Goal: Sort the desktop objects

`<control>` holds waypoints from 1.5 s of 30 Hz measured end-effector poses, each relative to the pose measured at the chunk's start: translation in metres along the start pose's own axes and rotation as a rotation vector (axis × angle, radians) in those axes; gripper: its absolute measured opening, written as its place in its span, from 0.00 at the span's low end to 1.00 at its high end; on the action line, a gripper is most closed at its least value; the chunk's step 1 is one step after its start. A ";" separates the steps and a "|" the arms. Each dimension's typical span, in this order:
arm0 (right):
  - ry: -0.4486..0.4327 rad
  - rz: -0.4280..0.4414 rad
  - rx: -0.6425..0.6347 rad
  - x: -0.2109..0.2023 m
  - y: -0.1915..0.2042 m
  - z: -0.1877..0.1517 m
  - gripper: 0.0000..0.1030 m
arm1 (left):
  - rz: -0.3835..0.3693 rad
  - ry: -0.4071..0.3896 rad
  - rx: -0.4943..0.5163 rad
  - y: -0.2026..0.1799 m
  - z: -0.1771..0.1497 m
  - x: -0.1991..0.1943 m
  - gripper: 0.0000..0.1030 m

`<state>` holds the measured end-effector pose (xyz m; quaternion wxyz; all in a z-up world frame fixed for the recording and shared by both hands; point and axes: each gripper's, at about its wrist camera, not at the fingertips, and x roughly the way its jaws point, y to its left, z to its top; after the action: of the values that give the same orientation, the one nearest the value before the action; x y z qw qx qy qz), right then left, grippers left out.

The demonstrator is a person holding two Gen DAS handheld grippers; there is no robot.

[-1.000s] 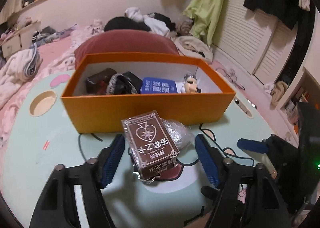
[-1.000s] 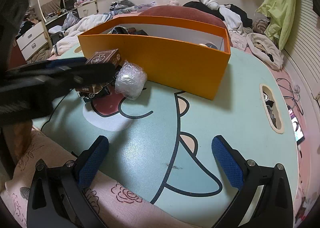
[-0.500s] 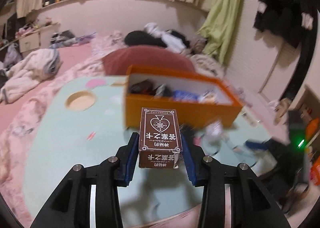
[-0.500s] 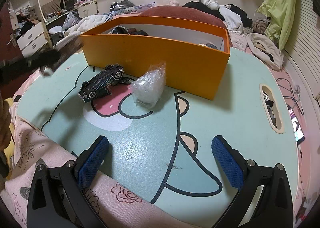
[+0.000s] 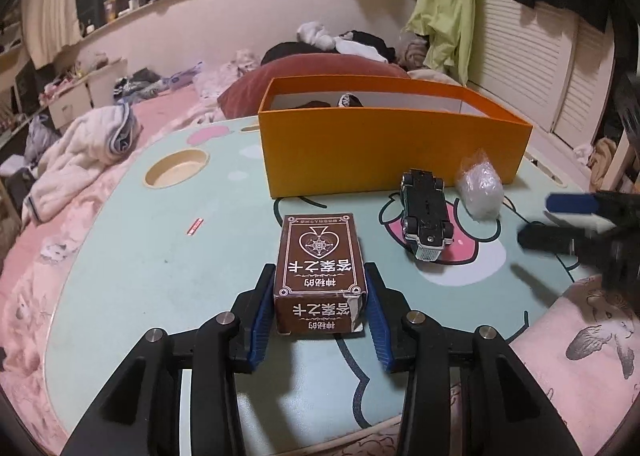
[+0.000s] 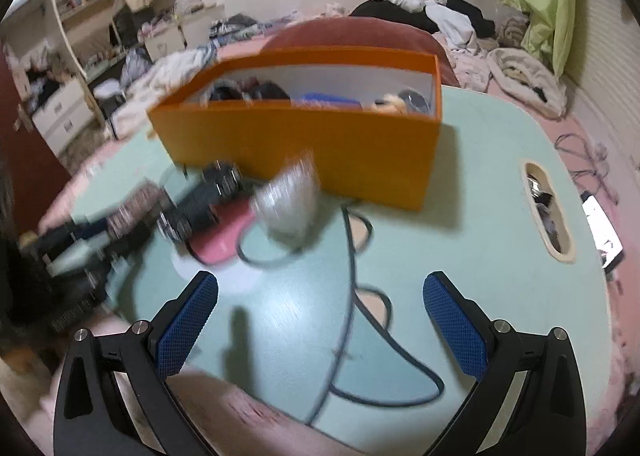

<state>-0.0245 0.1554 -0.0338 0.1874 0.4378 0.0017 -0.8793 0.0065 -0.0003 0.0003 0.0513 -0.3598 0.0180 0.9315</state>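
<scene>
My left gripper (image 5: 320,316) is shut on a brown card box (image 5: 320,276), held low over the green table (image 5: 160,276), left of an overturned black toy car (image 5: 426,211) and a clear plastic-wrapped lump (image 5: 480,187). The orange box (image 5: 384,151) stands behind them with several items inside. My right gripper (image 6: 320,320) is open and empty above the table, facing the blurred car (image 6: 200,203), the lump (image 6: 292,199) and the orange box (image 6: 304,143). It shows blurred at the right of the left wrist view (image 5: 584,223).
The table has a round cup recess (image 5: 176,171) at the left and an oval slot (image 6: 546,207) at the right. A phone (image 6: 602,232) lies past the table's right edge. Bedding and clothes surround the table.
My left gripper shut on the card box, lifted it off the car, and carried it left and down to the table. My right gripper has moved forward and left, blurring its view.
</scene>
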 end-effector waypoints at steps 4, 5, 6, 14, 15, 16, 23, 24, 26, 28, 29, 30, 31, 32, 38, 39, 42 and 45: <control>-0.029 0.011 0.044 0.002 0.005 0.028 0.99 | 0.010 -0.004 0.008 -0.005 0.001 0.003 0.39; -0.033 0.002 0.042 0.005 0.008 0.034 0.99 | 0.008 -0.004 0.006 -0.006 0.000 0.003 0.39; -0.031 -0.008 0.037 0.009 0.009 0.039 0.99 | 0.005 -0.003 0.004 -0.006 0.001 0.003 0.39; 0.037 0.071 0.094 0.029 -0.004 0.030 0.30 | -0.012 0.000 0.003 -0.007 0.001 0.004 0.38; 0.019 0.080 0.091 0.024 -0.004 0.027 0.30 | -0.019 0.002 0.001 -0.007 0.001 0.003 0.38; -0.007 0.083 0.081 0.016 -0.005 0.024 0.30 | -0.026 0.001 -0.003 -0.007 0.002 0.002 0.38; -0.133 0.128 0.046 -0.024 0.000 0.026 0.30 | -0.115 -0.098 -0.055 -0.007 0.043 -0.025 0.38; -0.150 0.131 0.044 -0.027 0.001 0.033 0.30 | -0.123 -0.112 -0.054 -0.007 0.052 -0.026 0.38; -0.181 0.131 0.040 -0.031 0.001 0.054 0.30 | -0.131 -0.146 -0.045 -0.010 0.074 -0.028 0.38; -0.204 0.119 0.037 -0.030 0.002 0.074 0.30 | -0.131 -0.180 -0.041 -0.012 0.103 -0.024 0.38; -0.208 0.116 0.036 -0.026 0.002 0.085 0.30 | -0.137 -0.182 -0.046 -0.011 0.115 -0.019 0.38; -0.207 0.111 0.042 -0.021 -0.001 0.093 0.30 | -0.144 -0.176 -0.051 -0.010 0.124 -0.013 0.38; -0.202 0.105 0.055 -0.014 -0.003 0.101 0.30 | -0.151 -0.165 -0.057 -0.009 0.132 -0.005 0.38; -0.186 0.100 0.073 -0.004 -0.007 0.108 0.35 | -0.149 -0.152 -0.068 -0.007 0.138 0.005 0.45; -0.056 -0.064 0.016 0.048 -0.006 0.105 0.71 | -0.150 -0.021 -0.093 -0.005 0.125 0.065 0.90; -0.057 -0.090 -0.014 0.047 0.000 0.104 0.70 | -0.128 -0.047 -0.060 -0.008 0.121 0.064 0.89; -0.078 -0.095 -0.036 0.042 0.004 0.103 0.71 | -0.106 -0.052 -0.029 -0.012 0.121 0.058 0.89; -0.074 -0.078 -0.003 0.032 0.006 0.107 0.71 | -0.107 -0.142 -0.047 -0.008 0.122 0.035 0.89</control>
<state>-0.1225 0.1217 0.0079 0.1536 0.4045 0.0130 -0.9014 -0.1002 0.0195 0.0672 0.0934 -0.2944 -0.0269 0.9507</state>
